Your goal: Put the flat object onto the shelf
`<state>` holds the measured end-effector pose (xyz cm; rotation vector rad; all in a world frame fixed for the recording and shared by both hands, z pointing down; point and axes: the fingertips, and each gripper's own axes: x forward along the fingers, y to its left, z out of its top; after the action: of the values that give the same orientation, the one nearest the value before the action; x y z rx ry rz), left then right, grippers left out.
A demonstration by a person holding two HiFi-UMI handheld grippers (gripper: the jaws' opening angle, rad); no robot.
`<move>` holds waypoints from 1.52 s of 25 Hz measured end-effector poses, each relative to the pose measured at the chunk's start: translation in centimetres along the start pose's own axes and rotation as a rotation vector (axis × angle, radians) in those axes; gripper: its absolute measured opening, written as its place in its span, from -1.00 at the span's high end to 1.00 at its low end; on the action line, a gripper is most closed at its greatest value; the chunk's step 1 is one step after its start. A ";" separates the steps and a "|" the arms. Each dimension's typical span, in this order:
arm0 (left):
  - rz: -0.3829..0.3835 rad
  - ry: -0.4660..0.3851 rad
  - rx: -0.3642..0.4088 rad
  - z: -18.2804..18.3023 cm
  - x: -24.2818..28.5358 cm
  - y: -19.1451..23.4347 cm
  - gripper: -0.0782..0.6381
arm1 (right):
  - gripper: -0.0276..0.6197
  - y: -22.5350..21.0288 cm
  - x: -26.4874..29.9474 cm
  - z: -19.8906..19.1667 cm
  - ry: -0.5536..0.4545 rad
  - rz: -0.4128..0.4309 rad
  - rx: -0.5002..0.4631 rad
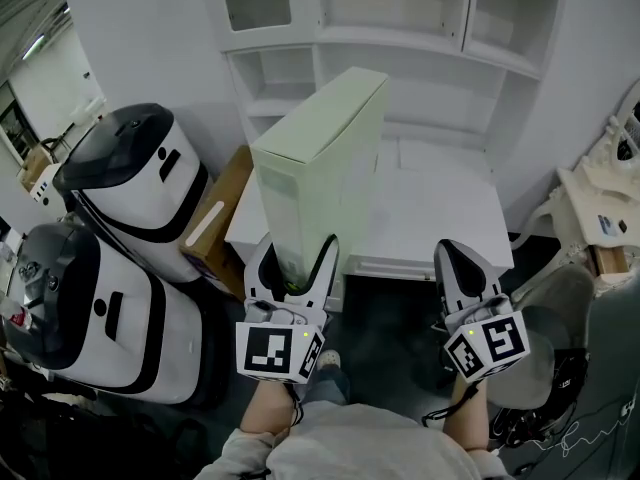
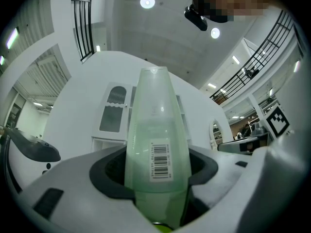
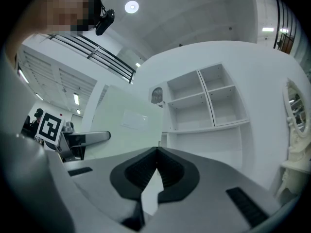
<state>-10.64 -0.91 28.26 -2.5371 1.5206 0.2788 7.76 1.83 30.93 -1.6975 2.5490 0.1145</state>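
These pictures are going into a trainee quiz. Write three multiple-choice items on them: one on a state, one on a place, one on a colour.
1. The right gripper is:
A. shut, with nothing in it
B. wide open
C. half open

2. The flat box is:
A. in the left gripper
B. in the right gripper
C. in neither gripper

3. The flat box is:
A. red
B. pale green
C. black

Answers:
1. A: in the right gripper view its jaws meet with nothing between them.
2. A: in the left gripper view the jaws clamp the box's narrow edge.
3. B: the box's faces look pale green in every view.
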 end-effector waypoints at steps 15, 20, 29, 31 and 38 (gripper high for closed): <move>-0.079 -0.006 -0.002 -2.4 10.1 6.7 -0.02 | 0.89 -2.9 11.0 -0.7 -0.004 -0.064 -0.020; -0.118 -0.009 -0.007 -3.1 12.7 8.3 -0.02 | 0.89 -3.4 13.6 -0.8 -0.011 -0.097 -0.028; -0.188 -0.033 -0.009 -3.6 16.0 10.5 -0.02 | 0.89 -4.1 16.6 -1.3 -0.018 -0.167 -0.045; -0.198 -0.038 -0.017 -3.7 16.6 10.6 -0.02 | 0.89 -4.4 16.7 -1.4 -0.013 -0.181 -0.047; -0.223 -0.039 -0.036 -4.3 18.8 10.1 -0.02 | 0.89 -6.7 16.9 -1.8 -0.006 -0.219 -0.040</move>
<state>-10.58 -22.72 27.28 -2.6811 1.2156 0.3243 7.39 -16.47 30.78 -1.9731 2.3522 0.1574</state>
